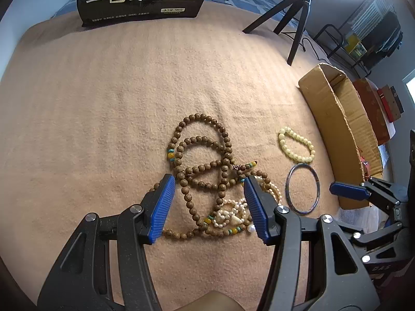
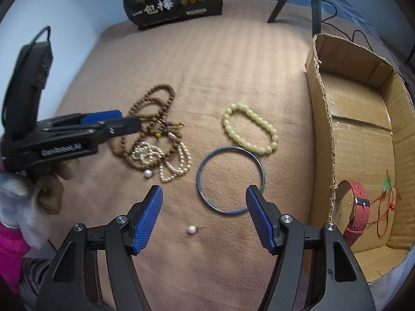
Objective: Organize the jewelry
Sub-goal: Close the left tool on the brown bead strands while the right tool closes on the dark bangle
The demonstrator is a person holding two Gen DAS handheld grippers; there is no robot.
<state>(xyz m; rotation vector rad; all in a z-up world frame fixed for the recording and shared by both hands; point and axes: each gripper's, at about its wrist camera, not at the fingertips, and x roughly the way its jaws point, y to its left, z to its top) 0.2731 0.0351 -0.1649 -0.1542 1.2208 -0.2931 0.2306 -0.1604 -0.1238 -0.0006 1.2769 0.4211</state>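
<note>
Tan blanket (image 1: 103,103) bears tangled beads (image 1: 205,165); cardboard box (image 2: 363,134) alongside.

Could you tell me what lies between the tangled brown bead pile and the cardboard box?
The yellow bead bracelet and the metal bangle lie on the cloth between the bead pile and the box, clearest in the right wrist view.
</note>
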